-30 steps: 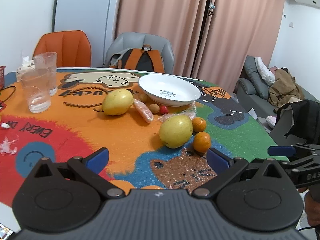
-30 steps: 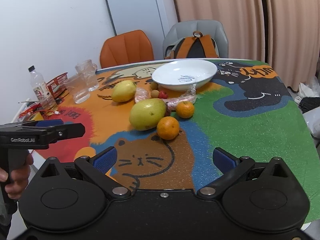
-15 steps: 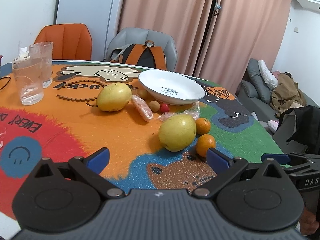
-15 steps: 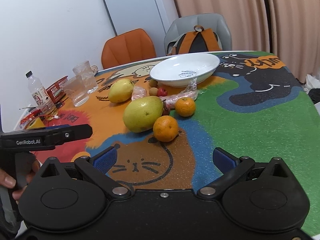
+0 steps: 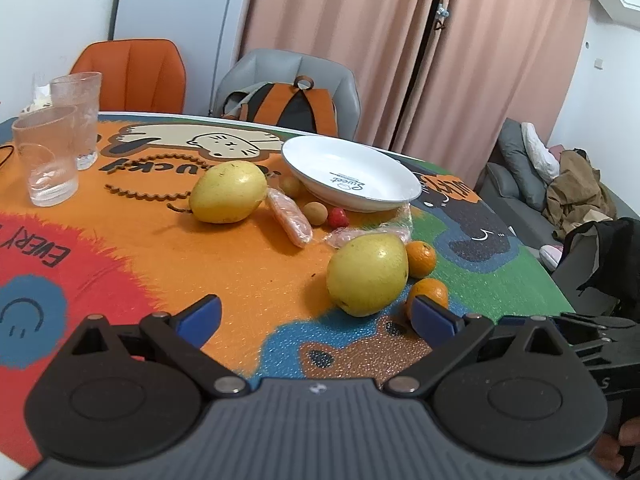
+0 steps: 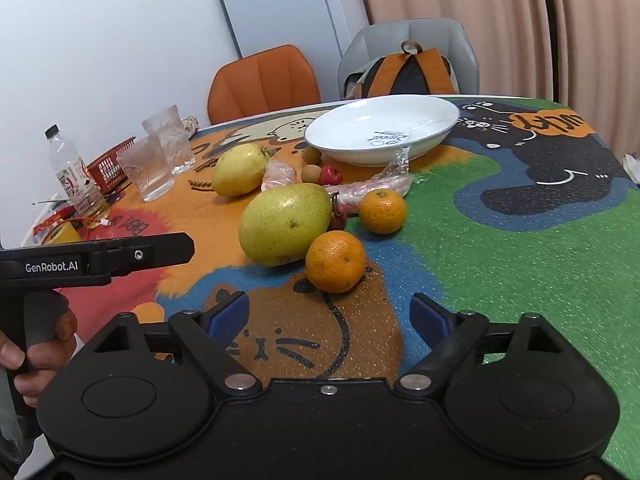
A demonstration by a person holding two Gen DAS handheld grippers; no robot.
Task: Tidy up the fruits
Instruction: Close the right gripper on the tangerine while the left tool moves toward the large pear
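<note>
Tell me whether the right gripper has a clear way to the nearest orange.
Probably yes. The nearest orange sits just ahead of the right gripper, whose closing jaws have nothing between them yet. The mango crowds the orange's left side.

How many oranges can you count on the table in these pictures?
2. The near orange lies just ahead of the right hand-held gripper, beside the big yellow-green fruit. The far orange lies behind it, by the plastic wrap. More may be hidden.
</note>
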